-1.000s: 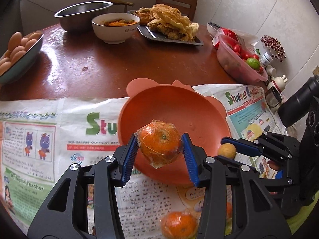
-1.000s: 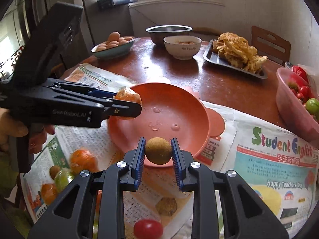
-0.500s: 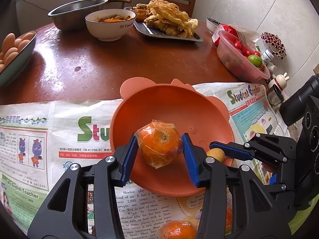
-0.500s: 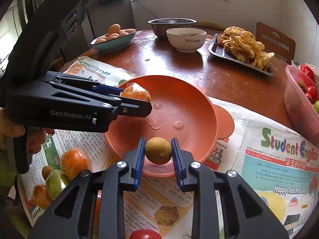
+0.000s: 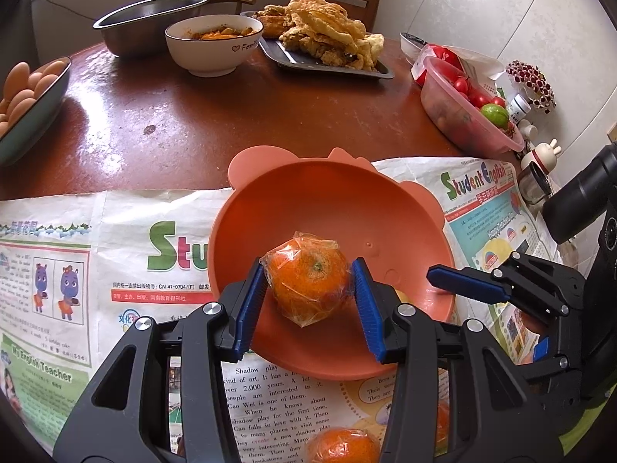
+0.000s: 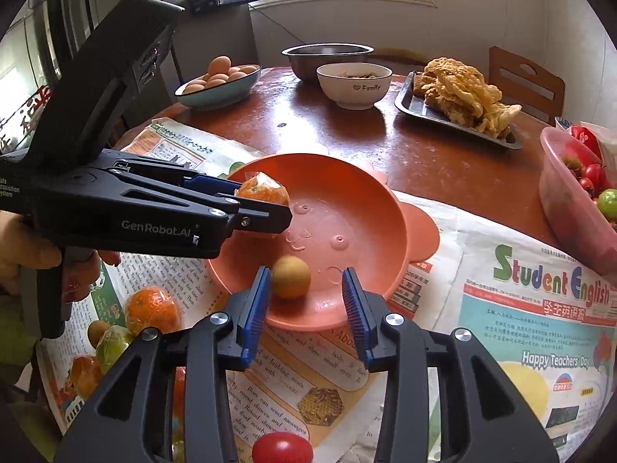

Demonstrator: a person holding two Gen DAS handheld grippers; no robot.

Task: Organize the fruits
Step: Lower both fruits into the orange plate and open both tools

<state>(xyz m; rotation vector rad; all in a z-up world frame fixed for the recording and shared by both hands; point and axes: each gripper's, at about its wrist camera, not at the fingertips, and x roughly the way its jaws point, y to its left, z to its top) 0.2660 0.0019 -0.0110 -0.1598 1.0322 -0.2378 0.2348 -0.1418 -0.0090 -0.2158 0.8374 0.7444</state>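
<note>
My left tool's body blocks part of the right camera's view, hiding most of the orange (image 5: 310,283) I hold in it; only a wrapped edge shows there. From the left camera it is plain: my left gripper (image 5: 308,303) is clamped on that plastic-wrapped orange, over the salmon bowl (image 5: 316,200). My right gripper (image 6: 304,303) has just been opening, and its blue pads stand clear of the small brown fruit (image 6: 291,277), which now lies inside the bowl near the front rim, just beside the left pad; I cannot tell if it touches. In the left view that fruit is almost wholly hidden behind my left finger. Loose fruit on the newspaper (image 6: 532,308) is cut off by frame edges and tool arms: another orange (image 6: 152,310), a green one, a red tomato (image 6: 283,448). Farther back, a teal bowl (image 6: 227,90) holds eggs, a white bowl (image 6: 353,88) some food I cannot make out, a tray (image 6: 420,110) fried pieces, and a pink tub (image 5: 459,114) tomatoes.
</note>
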